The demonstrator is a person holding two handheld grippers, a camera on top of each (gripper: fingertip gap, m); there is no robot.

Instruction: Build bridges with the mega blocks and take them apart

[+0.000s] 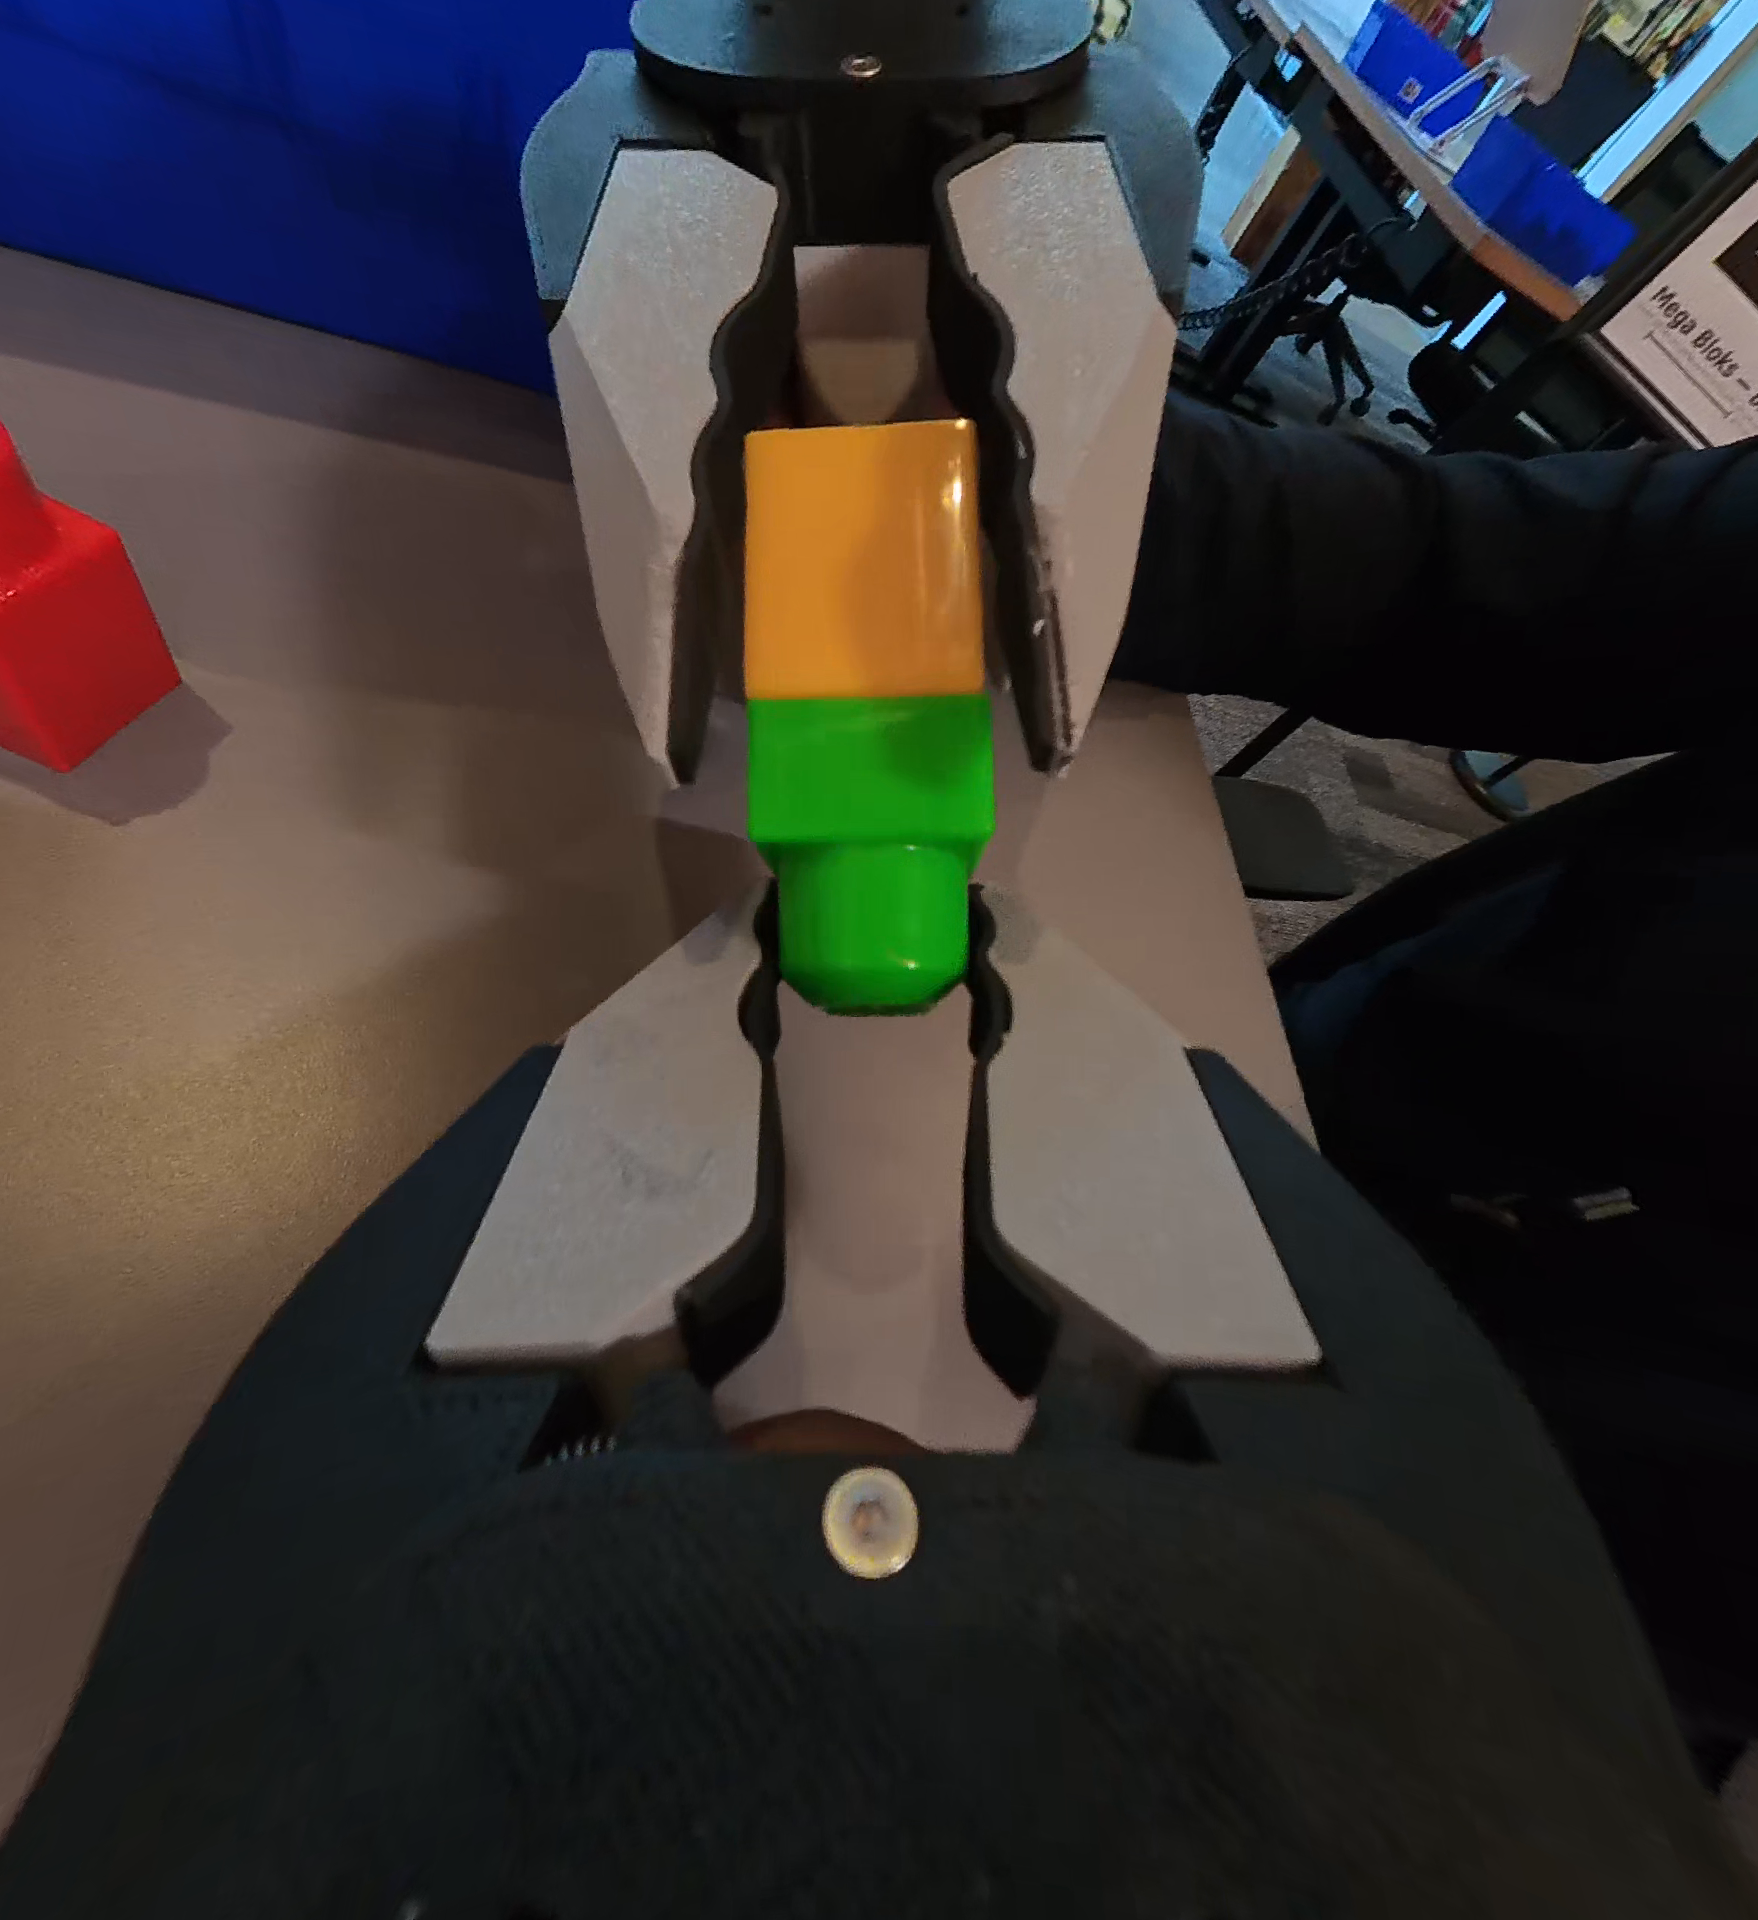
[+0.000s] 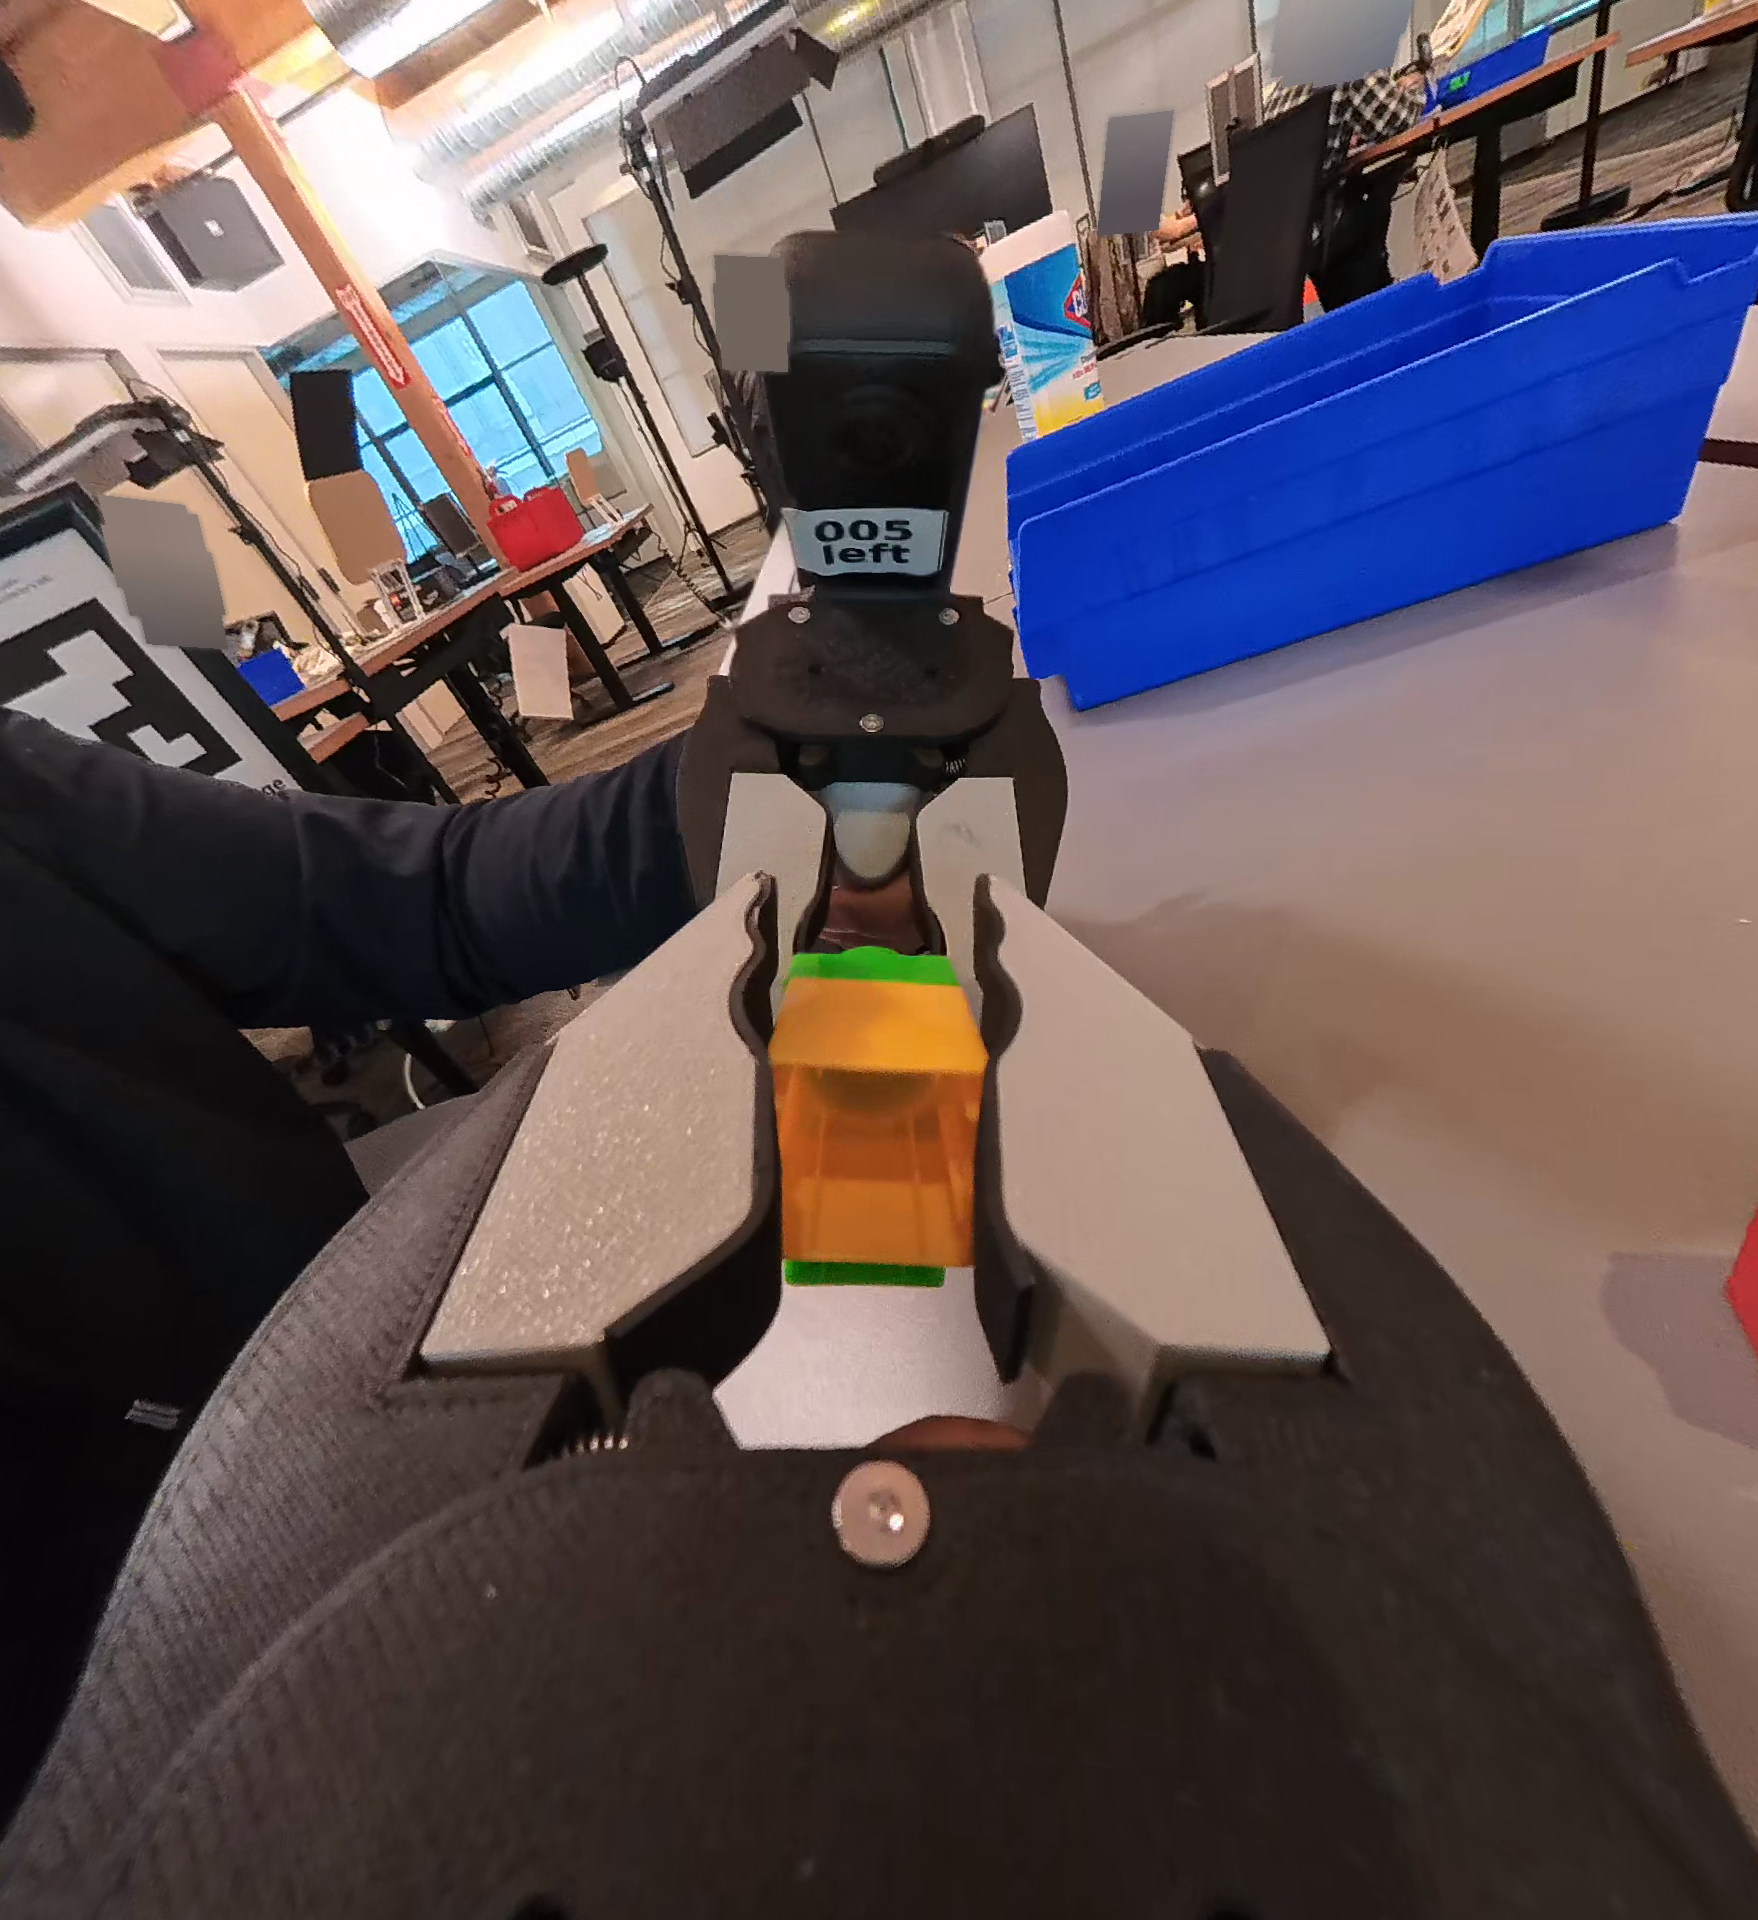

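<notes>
Grippers face each other: our left gripper (image 1: 870, 951) pinches the green block (image 1: 870, 790) by its stud, our right gripper (image 2: 870, 1049) clamps the orange block (image 2: 875, 1143) (pulling apart, we reckon), near the worktop (image 1: 283, 987) edge.

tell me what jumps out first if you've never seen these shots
Dead centre, an orange block joined to a green block is held between two facing grippers: the left gripper clamps the green stud, the right gripper the orange end. A red block and a blue bin sit on the grey table.
</notes>
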